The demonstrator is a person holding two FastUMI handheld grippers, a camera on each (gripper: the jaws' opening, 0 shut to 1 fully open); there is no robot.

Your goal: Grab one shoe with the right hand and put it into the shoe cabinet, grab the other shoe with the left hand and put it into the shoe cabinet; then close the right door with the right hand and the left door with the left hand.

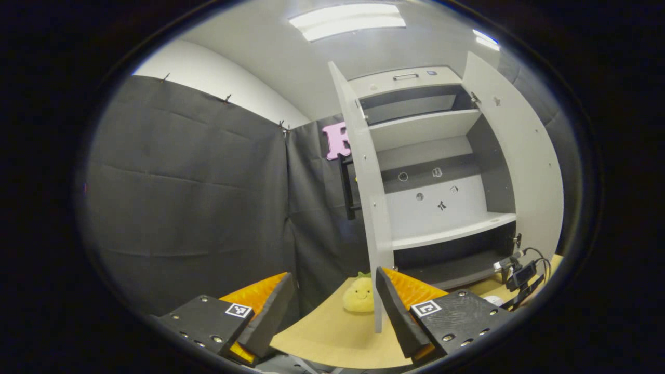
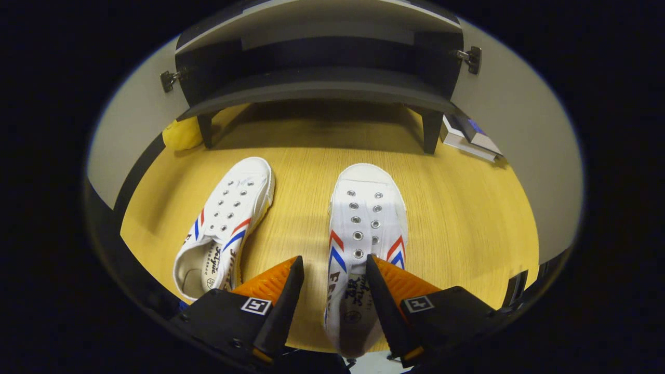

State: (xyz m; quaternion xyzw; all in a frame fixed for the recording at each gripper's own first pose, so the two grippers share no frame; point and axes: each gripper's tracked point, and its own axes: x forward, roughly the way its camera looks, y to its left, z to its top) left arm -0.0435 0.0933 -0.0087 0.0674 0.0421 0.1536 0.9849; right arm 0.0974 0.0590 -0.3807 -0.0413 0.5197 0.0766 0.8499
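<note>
Two white canvas shoes with red and blue stripes lie on the wooden table in the right gripper view, toes toward the cabinet. My right gripper [image 2: 332, 259] is open over the heel end of the right shoe [image 2: 368, 213]; that shoe's left side wall lies between the fingers and one finger hangs over its opening. The left shoe [image 2: 231, 213] lies apart, angled. In the left gripper view the shoe cabinet [image 1: 441, 208] stands with its left door [image 1: 363, 197] and right door [image 1: 519, 166] swung wide. My left gripper [image 1: 334, 274] is open, held up in front of the cabinet, holding nothing.
A yellow plush toy [image 1: 358, 296] sits on the table by the left door's foot, also visible as the plush [image 2: 182, 132]. A flat box [image 2: 470, 135] lies by the cabinet's right leg. A black device with cables [image 1: 522, 272] shows low at the right.
</note>
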